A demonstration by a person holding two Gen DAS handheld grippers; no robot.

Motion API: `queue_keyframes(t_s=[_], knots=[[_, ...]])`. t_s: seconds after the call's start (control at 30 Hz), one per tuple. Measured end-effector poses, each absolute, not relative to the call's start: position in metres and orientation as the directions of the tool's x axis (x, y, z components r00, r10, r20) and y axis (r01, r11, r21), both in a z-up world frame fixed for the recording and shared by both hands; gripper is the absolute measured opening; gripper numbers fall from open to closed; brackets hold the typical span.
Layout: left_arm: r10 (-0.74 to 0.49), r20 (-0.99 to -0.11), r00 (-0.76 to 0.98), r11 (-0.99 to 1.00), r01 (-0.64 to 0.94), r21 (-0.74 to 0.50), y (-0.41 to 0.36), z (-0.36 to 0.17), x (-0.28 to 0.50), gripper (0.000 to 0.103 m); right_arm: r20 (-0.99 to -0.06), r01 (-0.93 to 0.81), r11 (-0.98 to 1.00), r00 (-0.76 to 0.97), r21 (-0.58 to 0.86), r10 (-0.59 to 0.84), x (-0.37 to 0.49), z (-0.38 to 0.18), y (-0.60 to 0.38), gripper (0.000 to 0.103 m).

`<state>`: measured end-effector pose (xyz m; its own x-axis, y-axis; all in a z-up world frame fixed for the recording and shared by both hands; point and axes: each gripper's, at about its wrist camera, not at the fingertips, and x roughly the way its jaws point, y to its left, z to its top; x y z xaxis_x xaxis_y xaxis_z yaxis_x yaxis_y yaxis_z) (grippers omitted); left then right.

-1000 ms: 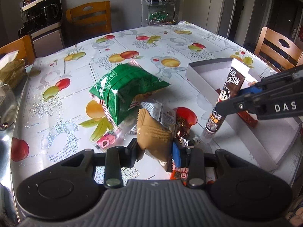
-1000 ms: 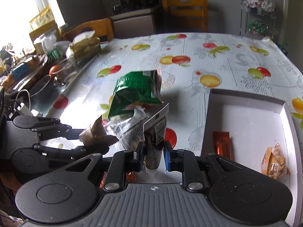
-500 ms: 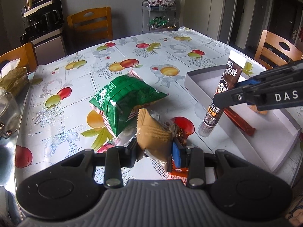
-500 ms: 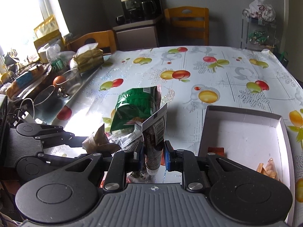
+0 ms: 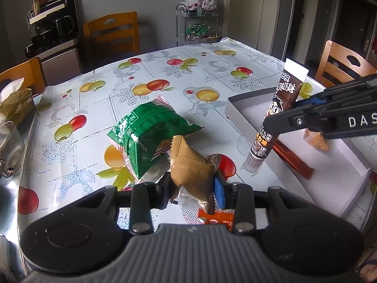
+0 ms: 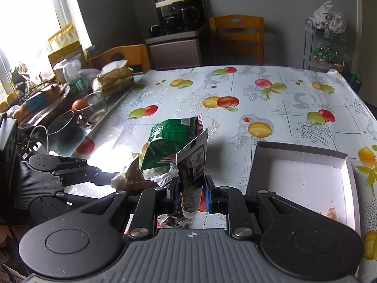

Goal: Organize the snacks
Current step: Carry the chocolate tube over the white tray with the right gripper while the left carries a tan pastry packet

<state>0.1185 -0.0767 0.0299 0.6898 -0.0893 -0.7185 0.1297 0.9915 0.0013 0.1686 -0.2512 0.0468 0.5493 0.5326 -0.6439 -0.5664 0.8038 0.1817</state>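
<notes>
Gripping a tan snack packet (image 5: 192, 169), the left gripper (image 5: 193, 186) has its jaws closed narrowly on the packet's lower half, and the packet stands up tilted above the table (image 5: 94, 127) near its front edge. The right gripper (image 6: 189, 192) is clamped on a dark brown tube (image 6: 190, 176), held upright with its flat crimped end on top and its clear cap at the bottom, clear of the tabletop. In the left view the tube hangs just beside the near left wall of the white box (image 5: 334, 188). In that box lie a long red-brown bar (image 5: 294, 162) and a small orange packet (image 5: 317, 140). A green bag (image 5: 150, 136) lies mid-table, resting on a heap of smaller wrappers. An orange wrapper (image 5: 218, 217) shows below the left jaws.
</notes>
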Motion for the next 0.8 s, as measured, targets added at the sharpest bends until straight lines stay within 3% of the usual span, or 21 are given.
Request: queue_keyframes(t_s=[0.8], knots=[[-0.167, -0.709, 0.685, 0.971, 0.240, 0.004, -0.121, 0.041, 0.133, 0.034, -0.624, -0.495, 0.849, 0.609, 0.185, 0.490, 0.165, 0.057, -0.290, 0.023]])
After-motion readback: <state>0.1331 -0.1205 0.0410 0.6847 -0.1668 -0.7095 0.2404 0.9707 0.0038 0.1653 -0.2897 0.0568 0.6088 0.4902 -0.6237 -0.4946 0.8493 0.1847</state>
